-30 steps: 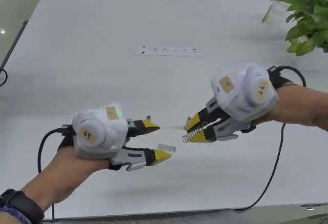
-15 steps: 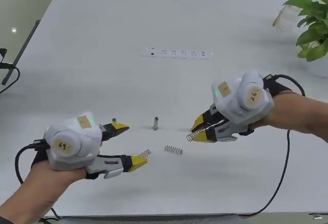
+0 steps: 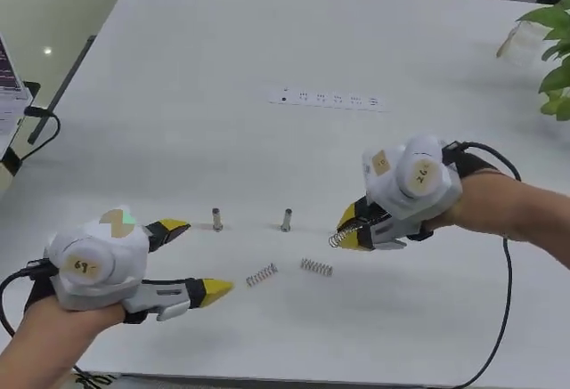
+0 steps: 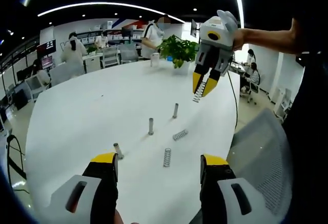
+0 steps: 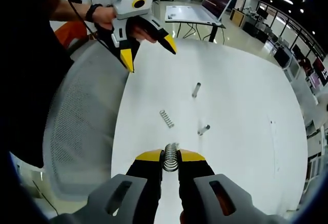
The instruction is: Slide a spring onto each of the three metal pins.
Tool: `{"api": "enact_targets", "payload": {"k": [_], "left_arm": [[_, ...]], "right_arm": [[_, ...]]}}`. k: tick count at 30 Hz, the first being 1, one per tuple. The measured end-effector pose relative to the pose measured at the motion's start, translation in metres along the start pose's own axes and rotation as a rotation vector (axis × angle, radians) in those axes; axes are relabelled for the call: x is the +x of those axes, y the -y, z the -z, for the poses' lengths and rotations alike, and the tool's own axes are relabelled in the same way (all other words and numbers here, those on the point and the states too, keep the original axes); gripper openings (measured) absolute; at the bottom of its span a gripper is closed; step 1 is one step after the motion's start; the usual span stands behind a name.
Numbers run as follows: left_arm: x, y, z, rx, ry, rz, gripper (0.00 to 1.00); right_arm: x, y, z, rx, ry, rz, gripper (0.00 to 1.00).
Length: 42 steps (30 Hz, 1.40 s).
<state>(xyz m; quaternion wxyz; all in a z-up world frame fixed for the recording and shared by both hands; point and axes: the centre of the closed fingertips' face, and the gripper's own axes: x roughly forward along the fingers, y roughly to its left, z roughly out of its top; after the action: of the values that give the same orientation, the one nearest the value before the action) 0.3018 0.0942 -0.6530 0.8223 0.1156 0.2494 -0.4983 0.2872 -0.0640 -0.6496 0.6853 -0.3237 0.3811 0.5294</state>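
Fingers of the left gripper (image 3: 194, 257) are spread wide apart with nothing held between them. Its yellow tips are raised over the white table (image 3: 178, 95) at the lower left of the head view.

Just right of its upper tip, two metal pins are stood upright on the table, the left pin (image 3: 216, 220) and the middle pin (image 3: 286, 221), well apart in a row. In the left gripper view a third pin (image 4: 175, 110) is seen farther along the same row, near the tips of the right gripper. All three pins are seen bare.

Nearer the person than the pins, two springs are laid flat on the table. The left spring (image 3: 261, 274) is angled, and the right spring (image 3: 315, 267) is placed just beside it. They are not touching each other, and neither is touching a pin.

Farther right, the right gripper (image 3: 349, 234) is clamped on the held spring (image 3: 337, 239), which is pinched between the yellow tips and juts out past them above the table, to the right of the middle pin. In the right gripper view the held spring (image 5: 170, 157) is seen almost end-on between the closed tips.

A black cable (image 3: 499, 318) is trailed from this gripper over the near table edge. A white power strip (image 3: 328, 99) is laid flat farther back on the table. Green leaves of a plant (image 3: 557, 60) are seen at the far right.
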Motion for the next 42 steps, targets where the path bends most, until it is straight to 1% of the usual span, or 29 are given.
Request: {"api": "enact_targets", "payload": {"k": [3, 4, 7, 10, 14, 20, 21, 28, 35, 42], "left_arm": [[-0.004, -0.006, 0.003, -0.013, 0.000, -0.021, 0.63], [-0.005, -0.007, 0.004, -0.018, 0.001, -0.026, 0.64], [-0.007, -0.008, 0.006, -0.028, 0.005, -0.033, 0.65], [-0.009, -0.009, 0.008, -0.029, 0.002, -0.039, 0.66], [-0.013, -0.013, 0.013, -0.041, 0.001, -0.051, 0.67], [-0.018, -0.015, 0.016, -0.052, 0.001, -0.062, 0.67], [-0.018, -0.014, 0.016, -0.056, 0.002, -0.063, 0.67], [-0.019, -0.013, 0.018, -0.070, 0.009, -0.070, 0.68], [-0.023, -0.016, 0.021, -0.084, 0.016, -0.084, 0.68], [-0.024, -0.019, 0.023, -0.093, 0.020, -0.086, 0.68]], "right_arm": [[0.008, 0.003, -0.004, -0.019, -0.016, -0.007, 0.09], [0.010, 0.004, -0.006, -0.020, -0.014, -0.007, 0.09], [0.016, 0.008, -0.015, -0.022, -0.004, -0.016, 0.09], [0.022, 0.012, -0.021, -0.034, -0.010, -0.017, 0.09], [0.033, 0.018, -0.031, -0.049, -0.016, -0.020, 0.09], [0.050, 0.026, -0.044, -0.062, -0.027, -0.034, 0.09], [0.055, 0.028, -0.046, -0.069, -0.031, -0.039, 0.09], [0.073, 0.037, -0.059, -0.094, -0.043, -0.056, 0.09], [0.085, 0.049, -0.070, -0.116, -0.057, -0.060, 0.09], [0.097, 0.061, -0.079, -0.127, -0.064, -0.057, 0.09]]}}
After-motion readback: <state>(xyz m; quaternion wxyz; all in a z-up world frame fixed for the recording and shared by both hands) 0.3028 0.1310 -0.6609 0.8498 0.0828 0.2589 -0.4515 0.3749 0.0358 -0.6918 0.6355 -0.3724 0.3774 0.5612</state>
